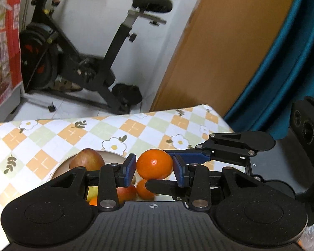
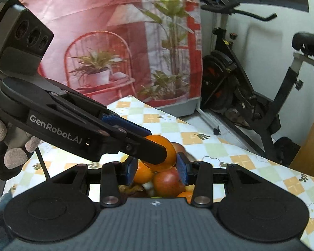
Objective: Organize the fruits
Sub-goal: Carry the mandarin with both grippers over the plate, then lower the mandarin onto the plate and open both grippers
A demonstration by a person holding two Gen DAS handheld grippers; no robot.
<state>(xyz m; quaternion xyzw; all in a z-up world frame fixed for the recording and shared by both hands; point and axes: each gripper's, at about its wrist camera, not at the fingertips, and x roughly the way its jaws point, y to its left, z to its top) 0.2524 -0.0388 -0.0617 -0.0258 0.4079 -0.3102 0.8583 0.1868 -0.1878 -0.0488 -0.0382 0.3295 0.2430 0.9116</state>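
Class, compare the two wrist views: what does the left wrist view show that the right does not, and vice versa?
Left only: a teal curtain. Right only: a gloved hand holding the left gripper. Both: the orange, clamped by that gripper, the right gripper, the bike and the checked cloth.

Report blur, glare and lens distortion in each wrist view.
Left wrist view: the exercise bike is smeared by motion, the orange between the jaws stays sharp with a small glare spot, and the fisheye bows the brown panel. Right wrist view: the fruit below is slightly soft, and the tablecloth edge curves.
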